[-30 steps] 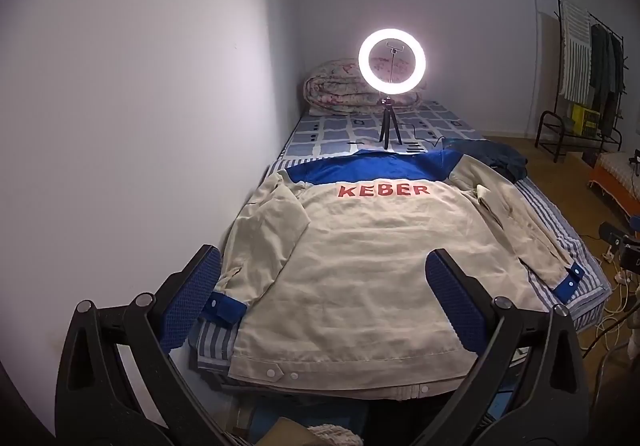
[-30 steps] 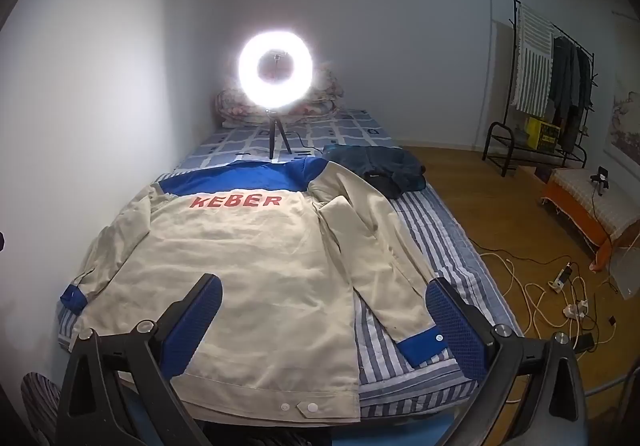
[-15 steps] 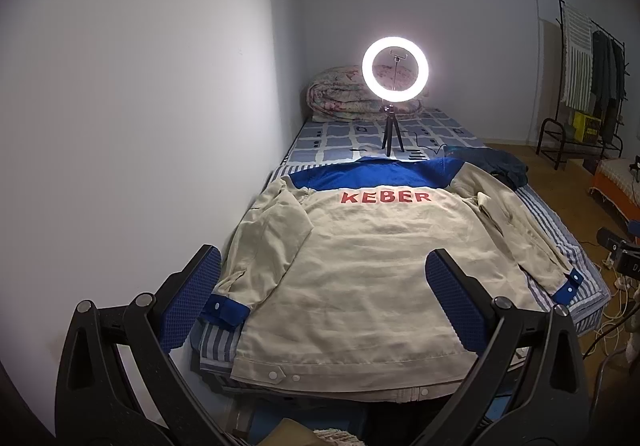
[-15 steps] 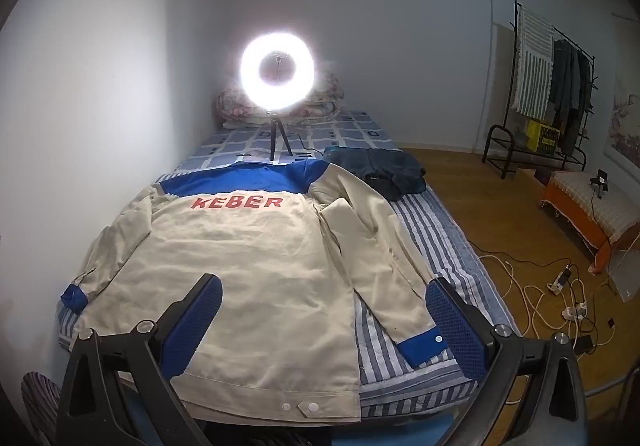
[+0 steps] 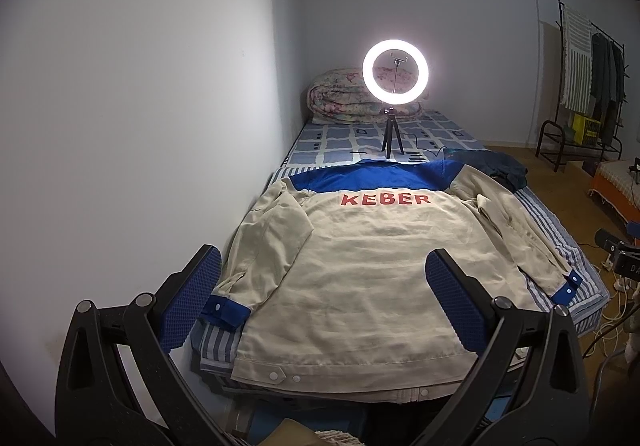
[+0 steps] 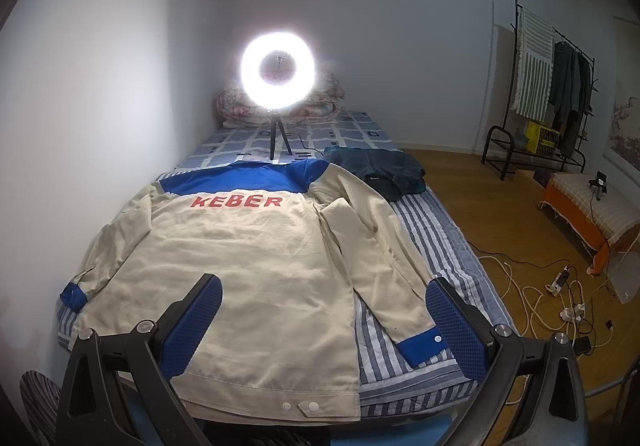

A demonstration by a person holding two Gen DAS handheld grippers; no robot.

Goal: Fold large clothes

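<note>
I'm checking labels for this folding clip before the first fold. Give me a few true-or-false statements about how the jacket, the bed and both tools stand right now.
1. The beige jacket with blue yoke and red KEBER lettering lies spread back-up on the striped bed. True.
2. The left tool is clamped on a cuff. False: it is open and holds nothing.
3. The lit ring light on a small tripod stands on the bed beyond the jacket's collar. True.
4. The right tool is shut. False: its jaws stand wide apart.
5. The dark blue folded garment lies on the floor. False: it lies on the bed, by the jacket's shoulder.
</note>
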